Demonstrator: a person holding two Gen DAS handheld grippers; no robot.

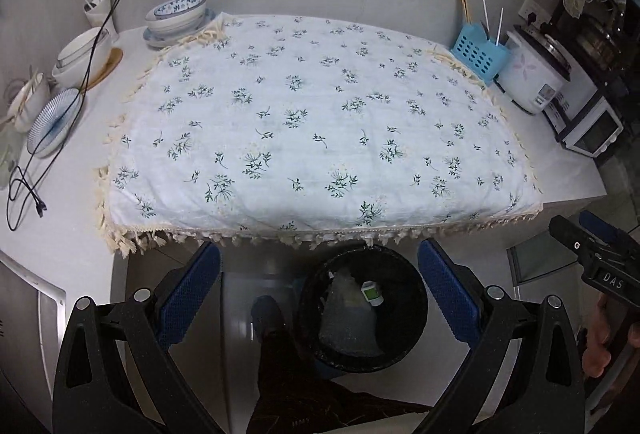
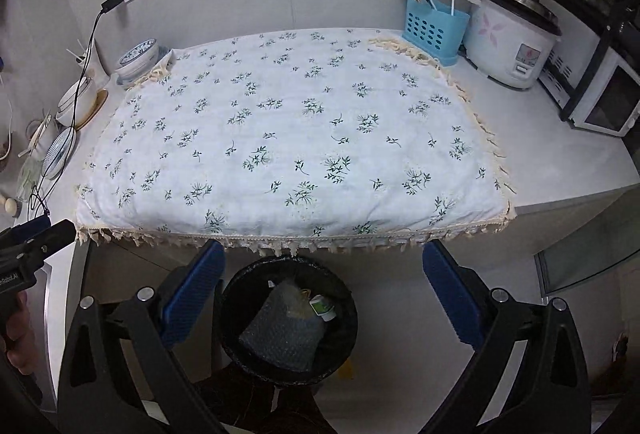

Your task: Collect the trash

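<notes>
A: Grippers first — what've they got?

B: Nothing. Left gripper point(image 1: 319, 298) has its blue pads spread wide, nothing between them. Same for the right gripper point(image 2: 323, 290), released, jaws well apart. Each one also shows at the edge of the other's view, held in a hand.

A: And the trash?

B: In the bin point(image 2: 240, 298) — black, round, bag-lined, on the floor just below the table's near edge, approx. between the fingers in both views. Inside: a sheet of bubble wrap point(image 2: 280, 334) lying slanted, a small white-and-green container point(image 2: 322, 308) resting at its upper right against the bin's side, plus a yellowish scrap near it, too small to ID.

A: Table itself?

B: A floral tablecloth point(image 2: 296, 129) w/ cream tassels covers the middle; its fringe hangs over the front edge, right above the bin.

A: Left side?

B: Striped plate point(image 1: 52, 123) leaning on edge, white stacked bowls point(image 1: 82, 53) on a wooden coaster, blue-patterned bowl point(image 1: 178, 11) on a plate farther back, a black cable point(image 1: 108, 17) running up to a wall-socket plug.

A: Right side, at the back?

B: Blue utensil holder point(image 2: 434, 25) w/ chopsticks and straws, just beside a white rice cooker point(image 2: 510, 41). Beyond that, a small oven point(image 2: 604, 101) under a dark rack.
</notes>
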